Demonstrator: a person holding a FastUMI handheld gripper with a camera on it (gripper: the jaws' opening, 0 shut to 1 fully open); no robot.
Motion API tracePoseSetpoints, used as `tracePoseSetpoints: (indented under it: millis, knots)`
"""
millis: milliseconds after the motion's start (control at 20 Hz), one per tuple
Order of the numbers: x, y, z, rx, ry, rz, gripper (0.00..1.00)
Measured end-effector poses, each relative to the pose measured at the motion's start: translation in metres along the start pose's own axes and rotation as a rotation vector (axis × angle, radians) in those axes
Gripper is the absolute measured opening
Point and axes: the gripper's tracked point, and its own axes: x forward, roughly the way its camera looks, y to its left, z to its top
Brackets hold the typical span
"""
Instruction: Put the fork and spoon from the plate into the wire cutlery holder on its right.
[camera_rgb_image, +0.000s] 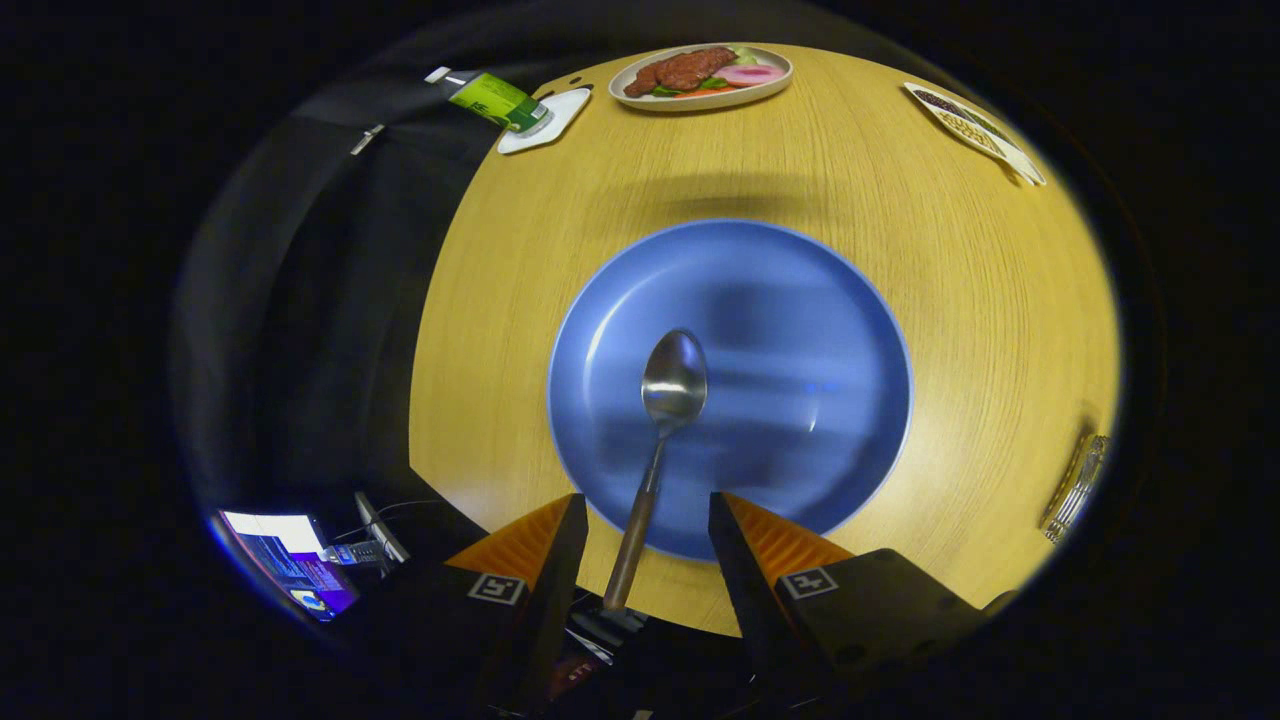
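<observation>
Round wooden table (960, 330), pale grain. Blue plate (800, 330) at its middle, just ahead of the gripper (648, 510). Fingers spread wide apart, pressing on nothing. Spoon (668, 420): bowl rests on the plate, handle runs back over the near rim and down between the fingers (closer to the left one, touching neither). Wire cutlery holder (1075, 490) at the table's right edge, well apart from the plate.

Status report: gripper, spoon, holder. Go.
Gripper open, fingers either side of spoon handle, not pressing. Spoon bowl on blue plate. Wire holder off to the right, fork apparently in it. Nothing blocking.
</observation>
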Motion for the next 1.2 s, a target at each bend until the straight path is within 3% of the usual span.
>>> tracePoseSetpoints:
  millis: [100,200,250,400,500,600,1200]
  knots:
    - [0.011,-0.001,0.0,0.006,0.007,-0.022,0.77]
    - [0.021,-0.004,0.001,0.013,0.006,-0.045,0.66]
    - [0.026,-0.003,0.0,0.016,0.012,-0.048,0.55]
    - [0.034,-0.002,-0.007,0.028,0.036,-0.044,0.52]
    - [0.037,-0.005,-0.007,0.039,0.029,-0.057,0.23]
    - [0.03,-0.007,-0.005,0.043,0.024,-0.046,0.13]
    - [-0.047,-0.029,0.014,0.09,-0.091,0.091,0.09]
